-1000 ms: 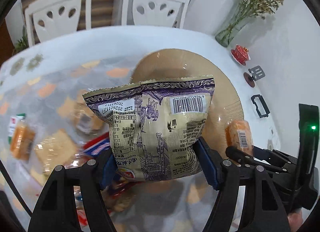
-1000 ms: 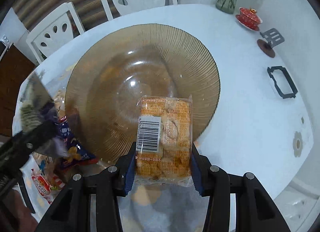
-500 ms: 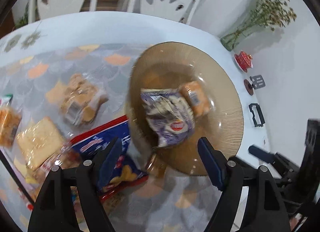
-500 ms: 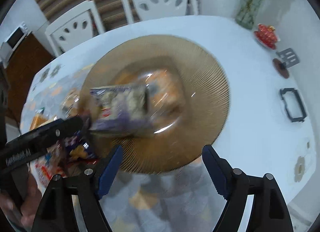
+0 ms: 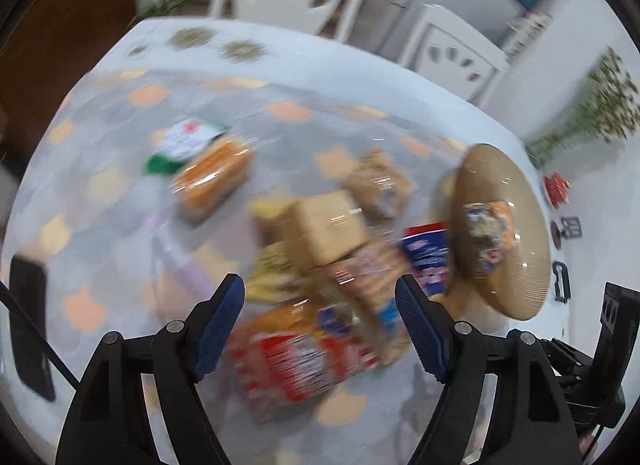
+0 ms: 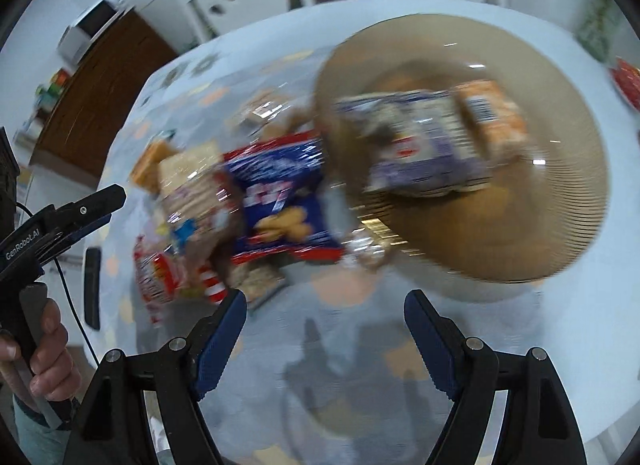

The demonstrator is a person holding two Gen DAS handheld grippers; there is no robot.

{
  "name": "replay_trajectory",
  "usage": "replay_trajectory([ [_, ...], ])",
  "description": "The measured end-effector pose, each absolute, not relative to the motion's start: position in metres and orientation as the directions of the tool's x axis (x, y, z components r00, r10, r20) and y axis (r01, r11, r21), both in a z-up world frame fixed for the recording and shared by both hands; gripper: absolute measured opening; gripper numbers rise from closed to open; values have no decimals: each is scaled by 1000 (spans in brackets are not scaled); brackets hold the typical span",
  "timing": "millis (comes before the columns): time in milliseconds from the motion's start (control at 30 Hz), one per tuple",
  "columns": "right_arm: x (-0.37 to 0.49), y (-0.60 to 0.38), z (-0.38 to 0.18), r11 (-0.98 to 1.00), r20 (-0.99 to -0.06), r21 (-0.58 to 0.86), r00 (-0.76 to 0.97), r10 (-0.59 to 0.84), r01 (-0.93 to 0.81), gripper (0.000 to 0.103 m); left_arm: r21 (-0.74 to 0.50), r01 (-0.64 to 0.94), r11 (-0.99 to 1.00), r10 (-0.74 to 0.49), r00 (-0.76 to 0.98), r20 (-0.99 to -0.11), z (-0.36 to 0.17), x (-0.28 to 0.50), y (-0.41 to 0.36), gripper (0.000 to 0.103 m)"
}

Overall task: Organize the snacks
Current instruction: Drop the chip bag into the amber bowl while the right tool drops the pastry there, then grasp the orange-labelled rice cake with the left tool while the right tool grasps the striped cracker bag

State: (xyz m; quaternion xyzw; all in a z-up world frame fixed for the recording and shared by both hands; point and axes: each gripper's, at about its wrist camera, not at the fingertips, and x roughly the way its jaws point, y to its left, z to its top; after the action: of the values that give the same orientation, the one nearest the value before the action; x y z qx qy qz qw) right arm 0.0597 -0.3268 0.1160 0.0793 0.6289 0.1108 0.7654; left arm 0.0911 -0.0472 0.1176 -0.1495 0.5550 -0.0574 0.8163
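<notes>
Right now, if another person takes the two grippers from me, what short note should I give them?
Left gripper: open, holding nothing, over the snack pile.
Right gripper: open, holding nothing, near the brown plate.
Done: purple-and-cream packet and orange packet lie on the plate.
Left: blue biscuit bag, red-and-white pack, tan cracker pack, orange bread pack and others lie on the table beside the plate. The views are blurred.

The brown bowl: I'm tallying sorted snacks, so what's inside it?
Inside the brown bowl lie a purple-and-cream packet and an orange packet touching it. Blur and those packets hide anything beneath them.
</notes>
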Motion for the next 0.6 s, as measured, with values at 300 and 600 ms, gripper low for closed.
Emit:
replay_trajectory([
  [300,66,-256,111,942,-943,281,131,307,-184,79,-261,-79,962,-223,321,-920,94,59,-10,77],
  [600,82,-231,113,941,-939,303,123,322,-153,79,-254,-39,966,-223,363,-905,101,56,4,77],
])
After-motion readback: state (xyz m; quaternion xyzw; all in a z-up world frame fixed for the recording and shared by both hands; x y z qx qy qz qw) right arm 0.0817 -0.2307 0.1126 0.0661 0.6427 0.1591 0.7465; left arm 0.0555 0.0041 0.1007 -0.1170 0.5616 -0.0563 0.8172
